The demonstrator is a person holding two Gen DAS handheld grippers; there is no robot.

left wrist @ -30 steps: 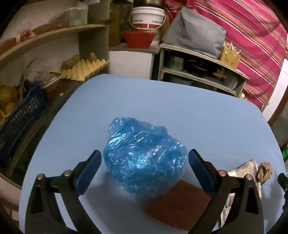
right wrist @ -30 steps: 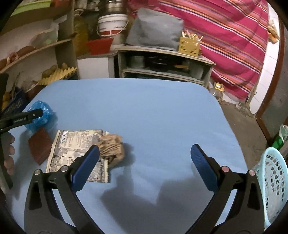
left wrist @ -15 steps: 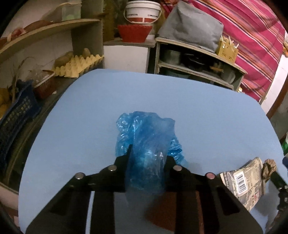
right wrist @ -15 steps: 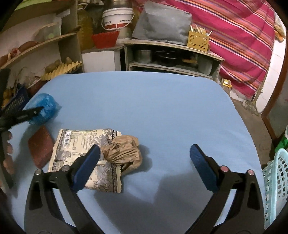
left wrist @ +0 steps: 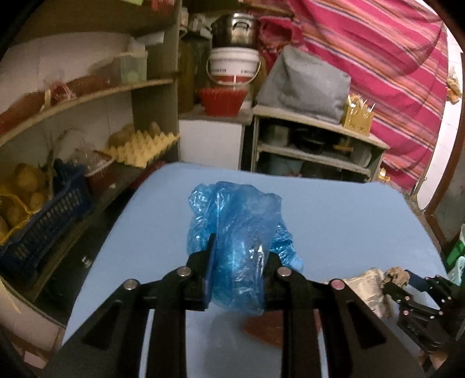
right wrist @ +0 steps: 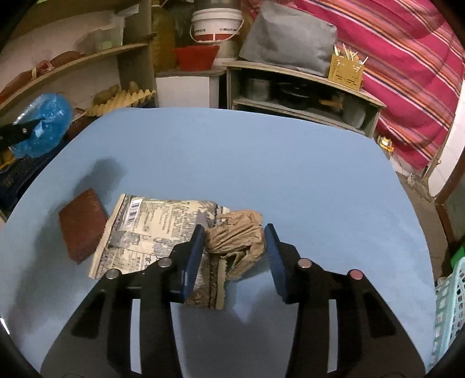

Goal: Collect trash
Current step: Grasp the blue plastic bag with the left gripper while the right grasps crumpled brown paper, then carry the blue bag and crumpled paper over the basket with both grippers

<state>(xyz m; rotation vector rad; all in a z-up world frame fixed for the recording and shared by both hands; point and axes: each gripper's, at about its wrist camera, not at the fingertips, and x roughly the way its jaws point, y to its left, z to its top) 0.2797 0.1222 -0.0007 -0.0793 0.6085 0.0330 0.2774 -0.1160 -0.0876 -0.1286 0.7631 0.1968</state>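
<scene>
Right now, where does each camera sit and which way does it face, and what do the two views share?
Left wrist: on the left gripper, looking forward and down over the blue table toward the shelves; its own fingers, shut on the blue plastic bag, and the right gripper show.
Right wrist: on the right gripper, angled down at the table; its jaws, just closing, flank the crumpled brown paper without clearly pressing it.
Shared: bag, brown paper, printed wrapper, reddish pad, white bucket.
</scene>
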